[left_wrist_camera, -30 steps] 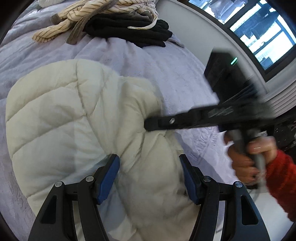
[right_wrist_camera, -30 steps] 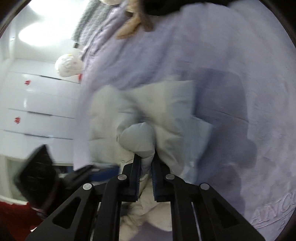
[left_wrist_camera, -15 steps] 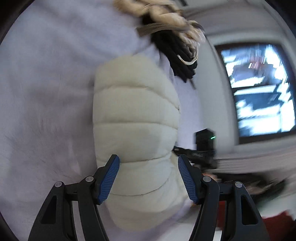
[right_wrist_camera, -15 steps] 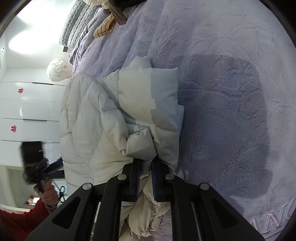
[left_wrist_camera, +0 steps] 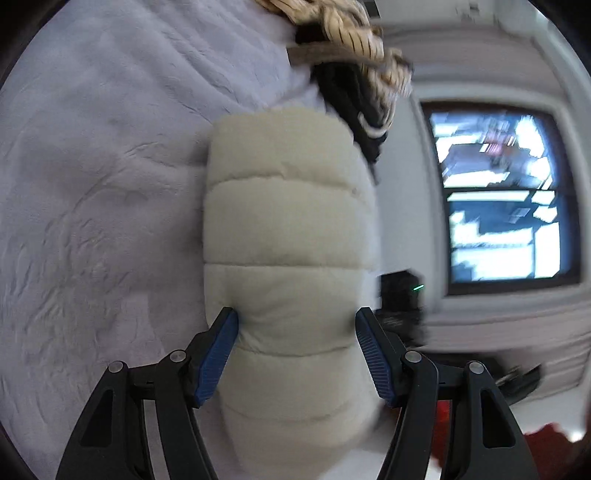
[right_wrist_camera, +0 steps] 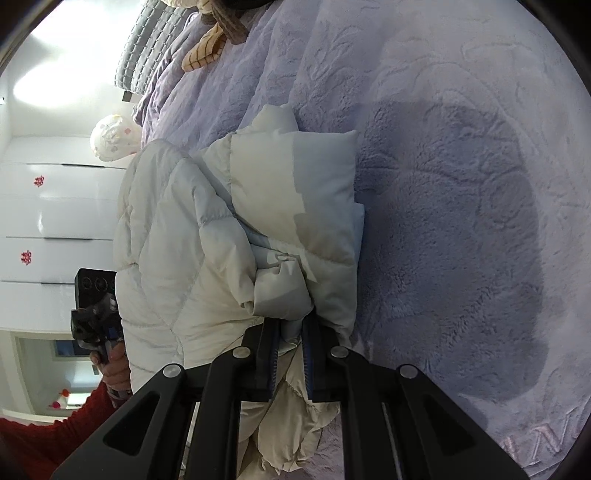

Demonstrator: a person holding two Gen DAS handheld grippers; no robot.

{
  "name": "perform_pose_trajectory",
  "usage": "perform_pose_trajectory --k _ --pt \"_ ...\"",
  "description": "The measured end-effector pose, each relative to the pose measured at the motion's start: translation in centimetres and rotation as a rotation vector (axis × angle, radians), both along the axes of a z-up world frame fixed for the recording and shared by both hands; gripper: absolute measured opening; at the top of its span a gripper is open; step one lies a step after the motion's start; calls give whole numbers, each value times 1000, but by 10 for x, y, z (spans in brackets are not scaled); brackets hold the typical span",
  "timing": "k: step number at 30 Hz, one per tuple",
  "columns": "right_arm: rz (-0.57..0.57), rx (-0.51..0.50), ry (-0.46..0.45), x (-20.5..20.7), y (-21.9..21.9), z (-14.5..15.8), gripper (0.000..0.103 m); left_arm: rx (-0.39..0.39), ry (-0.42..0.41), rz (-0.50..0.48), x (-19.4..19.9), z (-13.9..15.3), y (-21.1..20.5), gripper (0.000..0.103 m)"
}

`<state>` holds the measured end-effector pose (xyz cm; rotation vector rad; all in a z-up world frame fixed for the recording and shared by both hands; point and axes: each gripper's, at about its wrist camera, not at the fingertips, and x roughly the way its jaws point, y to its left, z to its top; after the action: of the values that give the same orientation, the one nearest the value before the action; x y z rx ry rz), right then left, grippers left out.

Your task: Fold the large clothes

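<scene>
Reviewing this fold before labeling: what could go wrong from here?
1. The right gripper pinches only a small bunch of the puffy jacket; slick fill could slip out.
2. The left gripper is wide open around the folded bundle, merely touching, so it may spring apart.
3. The clothes pile lies close behind the jacket; pushing could disturb it.

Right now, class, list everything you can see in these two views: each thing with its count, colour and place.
puffer jacket: one, cream, bundled on the bedspread.
bedspread: one, lilac, plush, under everything.
striped garment: one, cream with dark stripes, heaped at the far end.
black clothes: one pile, under the striped garment.
pillow: one, grey, far bed end.
window: one, bright, beside the bed.
left claw: open, astride the jacket.
right claw: shut on a jacket fold.
</scene>
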<state>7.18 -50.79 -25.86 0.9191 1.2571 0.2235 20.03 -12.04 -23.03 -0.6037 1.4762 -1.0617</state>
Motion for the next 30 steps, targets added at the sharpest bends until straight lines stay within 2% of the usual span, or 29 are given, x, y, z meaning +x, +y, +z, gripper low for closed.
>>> perform_pose_trajectory --k 1,6,9,10,11,12,13,15,17,20,25,30 --pt "-5 2 2 0 0 -1 11 14 -15 -16 0 0 -7 85" --pt "-5 -17 7 3 2 2 13 120 -89 -78 -11 0 -38 87" --pt "16 -104 17 3 6 19 20 156 -110 -73 -13 1 -43 87" --pt "18 -167 6 1 6 32 37 167 -118 -69 -14 2 -44 87" --pt "16 -217 -15 -1 6 44 72 173 -120 -68 -15 3 -45 87" --pt "9 -244 -35 -4 6 55 92 178 -122 -67 -15 2 -45 87" --pt "-1 -249 -58 -7 5 62 103 182 -125 -64 -16 3 -46 87" --pt "-1 -220 -72 -13 2 70 103 190 -131 -62 -18 3 -46 87" --pt "4 -147 -54 -14 -1 64 103 197 -141 -63 -22 4 -50 87" --pt "10 -24 5 -10 -3 36 103 203 -148 -66 -24 4 -54 87" --pt "17 172 14 2 6 -9 103 187 -133 -67 -20 0 -54 88" --pt "38 227 -22 23 20 -30 103 168 -98 -54 -17 -12 -57 91"
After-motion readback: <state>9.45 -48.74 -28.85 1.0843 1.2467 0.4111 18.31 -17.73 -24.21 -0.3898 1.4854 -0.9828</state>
